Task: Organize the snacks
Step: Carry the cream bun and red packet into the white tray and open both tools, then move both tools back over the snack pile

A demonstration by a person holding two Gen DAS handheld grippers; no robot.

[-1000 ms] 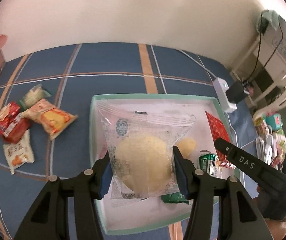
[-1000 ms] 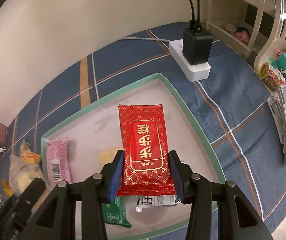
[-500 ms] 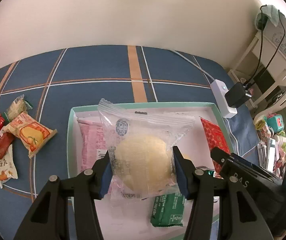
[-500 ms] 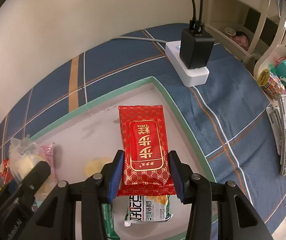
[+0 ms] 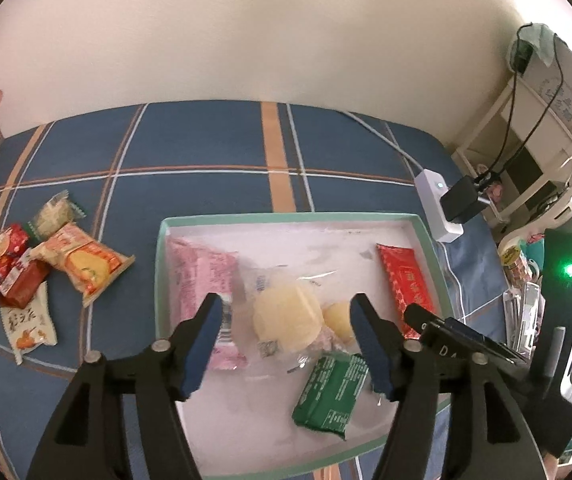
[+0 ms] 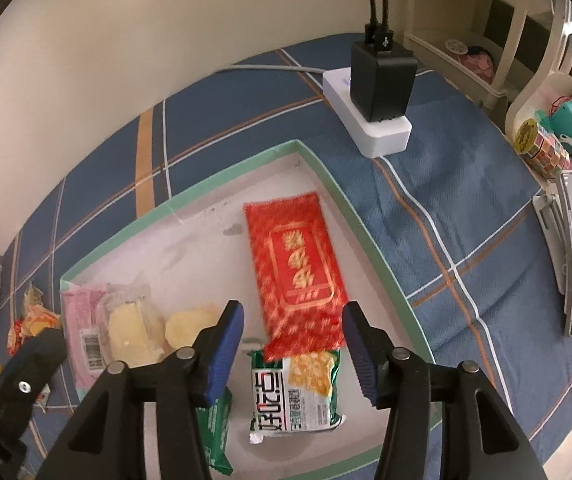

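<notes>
While your left gripper (image 5: 287,340) opens, its pads are clear of the clear-wrapped cake (image 5: 286,318) lying in the tray (image 5: 286,218). Your right gripper (image 6: 291,350) opens too, free of the red pack (image 6: 299,276) with gold characters, blurred beyond reading, resting on a white packet (image 6: 293,396).

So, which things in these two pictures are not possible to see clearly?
- Red packet, right wrist view: motion blur smears its printed characters.
- Green packet, right wrist view: the right tongs, opening and empty, cover most of it.
- Pink packet, left wrist view: its near end is behind a finger of the opening left tongs.
- Loose snacks, left wrist view: labels too small.
</notes>
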